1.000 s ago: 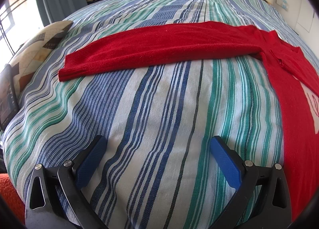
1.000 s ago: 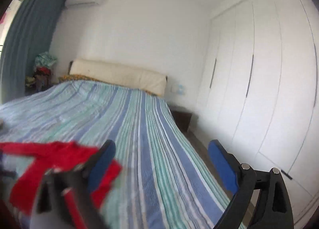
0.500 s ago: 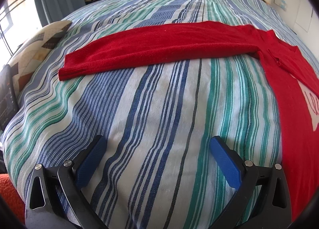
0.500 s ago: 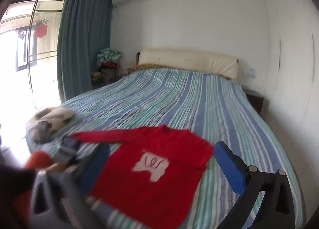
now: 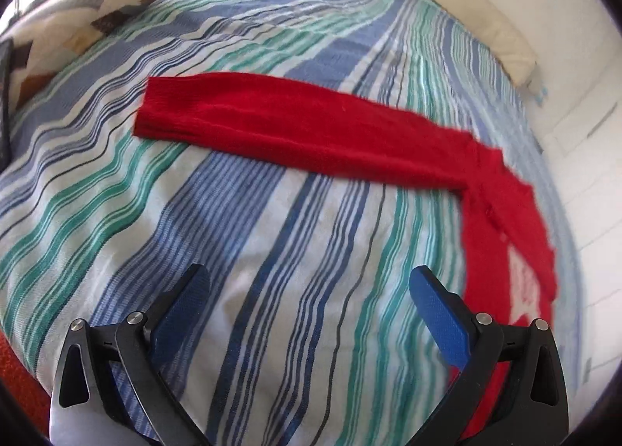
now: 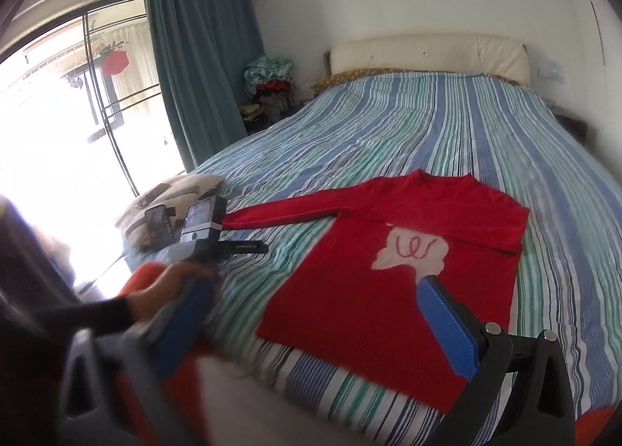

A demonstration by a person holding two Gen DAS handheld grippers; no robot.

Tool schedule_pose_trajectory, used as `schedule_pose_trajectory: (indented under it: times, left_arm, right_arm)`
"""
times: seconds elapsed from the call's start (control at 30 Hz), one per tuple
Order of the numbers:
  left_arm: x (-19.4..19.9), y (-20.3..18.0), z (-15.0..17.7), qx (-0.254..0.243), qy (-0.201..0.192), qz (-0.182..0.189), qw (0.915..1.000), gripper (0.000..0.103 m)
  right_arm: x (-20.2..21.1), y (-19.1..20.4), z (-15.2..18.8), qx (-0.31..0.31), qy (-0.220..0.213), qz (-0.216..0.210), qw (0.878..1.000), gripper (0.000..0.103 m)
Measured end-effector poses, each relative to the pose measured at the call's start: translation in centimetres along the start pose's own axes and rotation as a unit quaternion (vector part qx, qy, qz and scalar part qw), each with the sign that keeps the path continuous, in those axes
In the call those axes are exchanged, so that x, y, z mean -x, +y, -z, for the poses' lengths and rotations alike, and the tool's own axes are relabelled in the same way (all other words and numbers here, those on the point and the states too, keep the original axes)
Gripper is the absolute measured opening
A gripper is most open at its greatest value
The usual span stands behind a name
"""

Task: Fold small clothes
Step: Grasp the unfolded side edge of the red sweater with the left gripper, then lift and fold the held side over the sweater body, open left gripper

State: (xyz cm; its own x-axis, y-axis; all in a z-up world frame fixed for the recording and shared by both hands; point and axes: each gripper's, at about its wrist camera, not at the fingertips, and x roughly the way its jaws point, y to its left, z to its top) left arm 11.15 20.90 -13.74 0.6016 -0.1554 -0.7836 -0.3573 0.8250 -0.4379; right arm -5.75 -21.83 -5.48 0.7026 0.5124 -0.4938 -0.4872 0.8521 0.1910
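Observation:
A small red sweater (image 6: 388,275) with a pale patch on its chest lies flat on the striped bed (image 6: 447,127). One sleeve is folded across the chest; the other sleeve (image 5: 303,131) stretches out to the left. My left gripper (image 5: 311,290) is open and empty above the bedspread, short of that sleeve. It also shows in the right wrist view (image 6: 202,224), held in a hand. My right gripper (image 6: 315,298) is open and empty, above the bed's near edge in front of the sweater's hem.
A patterned cushion (image 5: 77,14) lies at the bed's left edge, with a phone (image 6: 157,226) by it. A cream headboard (image 6: 427,53), a clothes pile (image 6: 268,88), a teal curtain (image 6: 194,65) and a window stand beyond. White wardrobes line the right wall.
The left gripper has swung left, so the sleeve now lies diagonally ahead. The right gripper has turned from the wardrobe wall to face the bed and sweater.

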Motion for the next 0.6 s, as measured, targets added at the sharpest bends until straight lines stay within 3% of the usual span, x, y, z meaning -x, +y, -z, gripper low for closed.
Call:
schedule_pose_trajectory:
  times: [0.07,0.13,0.33,0.4,0.47,0.5,0.57,0.6]
  left_arm:
    - [0.6,3.1,-2.0,0.079,-0.006,0.031,0.9964,0.102]
    - [0.8,5.8,-3.8,0.133,-0.013,0.034,0.9904,0.102]
    - [-0.8,9.7,-8.9,0.161,-0.018,-0.016,0.9866,0.098]
    - [-2.3,10.4,-9.9,0.167,0.003,-0.025,0.9856,0.077]
    - [-3.7,10.2,-10.3,0.158,0.023,-0.037,0.9865,0.063]
    - [-3.9,9.9,-10.3,0.142,0.028,-0.049,0.9882,0.04]
    - [-4.0,8.3,-10.8,0.112,0.044,-0.064,0.9906,0.005]
    - [-3.5,7.0,-11.1,0.1,0.044,-0.063,0.992,0.005]
  right_arm:
    - [0.1,-0.5,0.2,-0.008,-0.001,0.005,1.0,0.103]
    - [0.3,-0.7,0.0,-0.012,-0.004,0.01,1.0,0.103]
    - [-0.4,-1.2,0.1,-0.025,0.011,0.007,1.0,0.103]
    - [-0.6,-1.1,0.0,-0.025,0.016,0.007,1.0,0.103]
    - [-0.9,-1.1,0.1,-0.028,0.022,0.008,0.999,0.103]
    - [-1.0,-1.2,0.2,-0.03,0.026,0.009,0.999,0.103]
    - [-1.4,-1.6,0.4,-0.038,0.033,0.014,0.999,0.103]
    - [-1.5,-1.9,0.5,-0.044,0.035,0.015,0.998,0.103]
